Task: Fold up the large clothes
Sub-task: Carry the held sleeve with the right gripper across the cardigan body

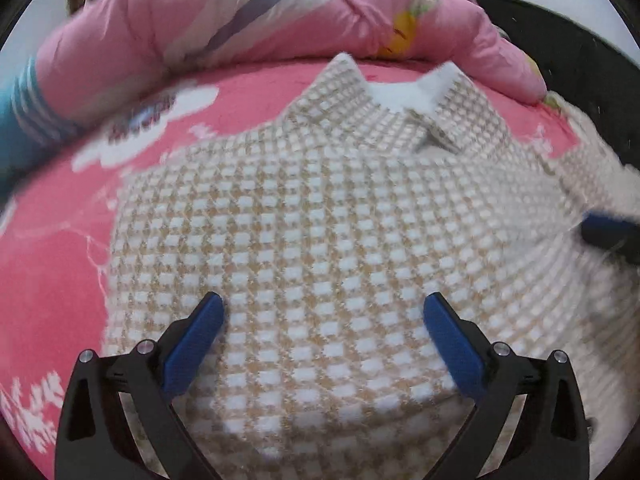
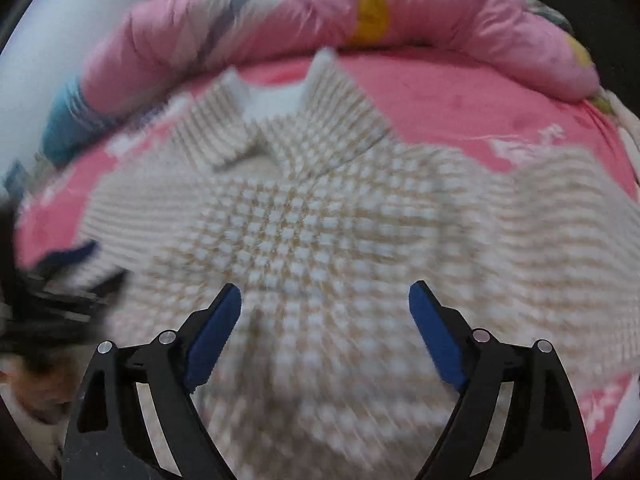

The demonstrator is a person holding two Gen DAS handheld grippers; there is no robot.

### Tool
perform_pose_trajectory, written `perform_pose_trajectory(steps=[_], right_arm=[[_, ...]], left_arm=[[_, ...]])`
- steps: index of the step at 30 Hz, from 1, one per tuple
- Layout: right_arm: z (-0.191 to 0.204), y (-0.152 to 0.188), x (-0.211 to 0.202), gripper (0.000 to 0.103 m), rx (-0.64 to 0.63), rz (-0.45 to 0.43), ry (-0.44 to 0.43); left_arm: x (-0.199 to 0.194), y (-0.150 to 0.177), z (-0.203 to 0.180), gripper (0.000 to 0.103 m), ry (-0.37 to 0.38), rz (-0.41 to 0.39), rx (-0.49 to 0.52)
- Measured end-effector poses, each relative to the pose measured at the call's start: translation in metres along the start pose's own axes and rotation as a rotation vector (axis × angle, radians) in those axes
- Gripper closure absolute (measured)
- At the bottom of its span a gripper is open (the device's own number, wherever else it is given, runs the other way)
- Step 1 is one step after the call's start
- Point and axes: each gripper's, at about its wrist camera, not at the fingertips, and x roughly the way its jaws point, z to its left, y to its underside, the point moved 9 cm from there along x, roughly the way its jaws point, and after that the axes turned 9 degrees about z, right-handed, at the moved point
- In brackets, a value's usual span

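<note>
Bed (image 1: 48, 264): pink sheet, quilt (image 1: 240, 20) bunched behind.
Checked shirt (image 1: 320, 240): flat on bed, collar (image 1: 392, 96) far side.
Left gripper (image 1: 323, 312), right gripper (image 2: 325, 300): fingers wide, empty.
Advice: pinch 1 edge each, lift evenly.

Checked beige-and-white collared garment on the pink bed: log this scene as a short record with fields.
garment: beige-and-white checked collared garment, spread flat, collar at the far end
surface: pink floral bedsheet
behind: pink quilted duvet, bunched along the far edge, beyond the collar
left gripper: open, above the cloth, nothing between its blue pads
right gripper: open, above the cloth, nothing held
fold: not yet started
</note>
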Motion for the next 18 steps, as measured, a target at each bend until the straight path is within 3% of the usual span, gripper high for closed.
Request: perform_pose_trajectory(steps=[4, 10, 11, 14, 18], right_arm=[[-0.080, 0.012, -0.058, 0.022, 0.159, -0.072, 0.003], [-0.260, 0.039, -0.149, 0.022, 0.561, -0.225, 0.041], [-0.284, 0.045, -0.159, 0.026, 0.624, -0.246, 0.043], [-0.335, 0.061, -0.167, 0.036, 0.769, -0.270, 0.029], [-0.361, 0.063, -0.148, 0.045, 0.881, -0.275, -0.053]], left_arm=[[-0.001, 0.001, 0.005, 0.005, 0.036, -0.004, -0.024], [-0.001, 0.001, 0.007, 0.005, 0.037, -0.035, -0.028], [-0.002, 0.002, 0.006, 0.005, 0.038, -0.036, -0.029], [-0.002, 0.001, 0.006, 0.005, 0.038, -0.039, -0.029], [-0.002, 0.002, 0.006, 0.005, 0.038, -0.047, -0.029]])
